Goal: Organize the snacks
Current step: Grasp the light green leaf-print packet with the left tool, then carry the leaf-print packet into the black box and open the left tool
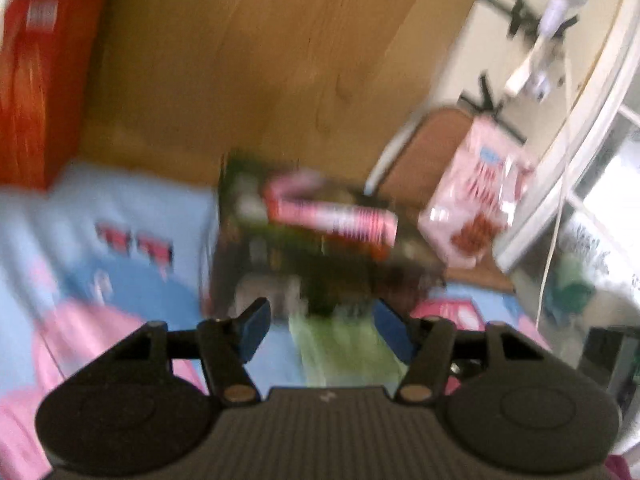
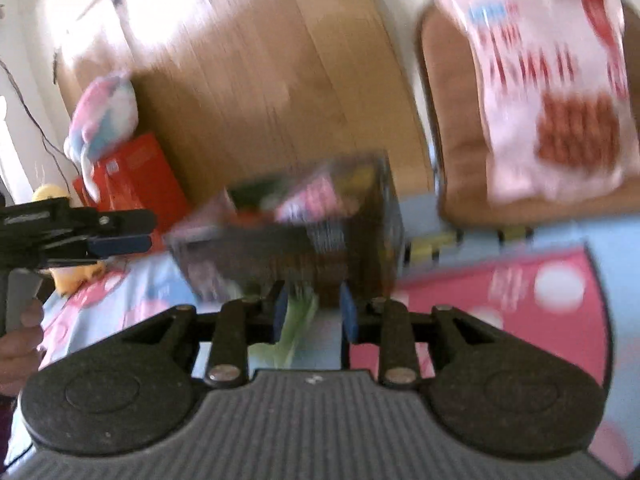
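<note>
A dark snack box (image 2: 304, 236) with pink and green print sits on the bed against the wooden headboard; it also shows in the left wrist view (image 1: 296, 240). My right gripper (image 2: 314, 312) has its jaws partly apart at the box's near edge, and blur hides whether they grip it. My left gripper (image 1: 324, 328) is open just short of the box and shows from the side in the right wrist view (image 2: 120, 240). A pink snack bag (image 2: 556, 92) leans on a brown chair (image 2: 452, 120); it also shows in the left wrist view (image 1: 476, 200). A red box (image 1: 36, 92) stands at the left.
The bed sheet (image 1: 120, 240) is blue and pink. A flat pink package (image 2: 520, 300) lies on the bed to the right. A plush toy (image 2: 104, 120) sits on the red box (image 2: 136, 176). A green strip (image 1: 340, 352) lies under the grippers. A window frame (image 1: 580, 140) is at the right.
</note>
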Available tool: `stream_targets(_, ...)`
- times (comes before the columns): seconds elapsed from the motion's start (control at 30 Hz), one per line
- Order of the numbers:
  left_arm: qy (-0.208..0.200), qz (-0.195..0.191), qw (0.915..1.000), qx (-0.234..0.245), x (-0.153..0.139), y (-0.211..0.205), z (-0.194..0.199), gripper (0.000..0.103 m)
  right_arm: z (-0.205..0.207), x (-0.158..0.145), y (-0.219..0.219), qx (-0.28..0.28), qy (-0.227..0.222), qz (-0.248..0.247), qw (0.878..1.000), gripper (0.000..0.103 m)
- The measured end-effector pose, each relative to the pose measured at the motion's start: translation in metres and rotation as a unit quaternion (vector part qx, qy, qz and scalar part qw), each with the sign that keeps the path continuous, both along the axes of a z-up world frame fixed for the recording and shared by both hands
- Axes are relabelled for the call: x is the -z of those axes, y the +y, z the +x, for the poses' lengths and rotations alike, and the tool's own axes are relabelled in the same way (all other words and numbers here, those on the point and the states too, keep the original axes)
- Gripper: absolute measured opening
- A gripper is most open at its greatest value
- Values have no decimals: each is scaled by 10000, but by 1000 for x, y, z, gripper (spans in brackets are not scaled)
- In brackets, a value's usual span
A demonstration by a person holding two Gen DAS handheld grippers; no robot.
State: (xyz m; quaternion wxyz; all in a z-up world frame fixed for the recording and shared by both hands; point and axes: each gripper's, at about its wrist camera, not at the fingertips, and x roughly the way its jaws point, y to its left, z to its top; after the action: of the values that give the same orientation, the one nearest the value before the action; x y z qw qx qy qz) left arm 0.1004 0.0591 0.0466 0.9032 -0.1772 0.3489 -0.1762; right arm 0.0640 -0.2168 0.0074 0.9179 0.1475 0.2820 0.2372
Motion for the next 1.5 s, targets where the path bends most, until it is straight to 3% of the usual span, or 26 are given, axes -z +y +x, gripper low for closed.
stream_targets(0.13, 642, -218, 9977, -21, 33, -13, 15, 46, 1, 12, 13, -176, 396, 172, 9989, 33)
stream_targets(0.2, 616, -276, 9977, -75, 39, -14, 16, 42, 0, 12, 21, -214, 410, 225, 9987, 33)
stream_targets(0.27, 709, -290, 9970, -63, 39, -16, 18, 27, 1, 13, 25, -314, 506, 327, 9977, 29)
stream_targets(0.33, 800, -461, 9957, 27, 41, -15, 13, 25, -3, 11, 30, -356, 518, 303, 9976, 22)
stream_targets(0.43, 735, -223, 9970, 80, 39, -19, -5, 25, -16, 6, 36, -489, 403, 67, 9980, 20)
stream_targets(0.8, 832, -150, 9959, 308, 35, -8, -103, 25, -97, 2, 45, -1420, 176, -526, 9883, 20)
stream_targets(0.9, 861, -67, 9948, 536, 32, -10, -123, 33, -120, -3, 41, -1736, 174, -501, 9834, 23)
stream_targets(0.97, 814, -5, 9945, 665, 28, -11, -134, 49, -135, -5, 39, -1989, 163, -467, 9788, 30)
stream_targets(1.03, 721, -10, 9953, 640, 22, -6, -140, 54, -147, -7, 39, -2029, 25, -574, 9775, 41)
stream_targets(1.13, 530, -53, 9974, 480, 13, 4, -143, 55, -156, -6, 43, -1876, -172, -991, 9771, 56)
stream_targets(1.33, 675, -5, 9966, 469, 24, 0, -134, 54, -157, 1, 55, -1880, -421, -1547, 9690, 56)
stream_targets(1.43, 727, 55, 9959, 541, 33, -9, -131, 49, -156, 5, 64, -1919, -504, -1712, 9650, 56)
stream_targets(1.47, 785, -38, 9947, 667, 34, -12, -130, 41, -156, 7, 66, -1951, -517, -1772, 9633, 55)
stream_targets(1.5, 887, -183, 9928, 782, 35, -13, -129, 40, -156, 9, 69, -1984, -555, -1805, 9618, 54)
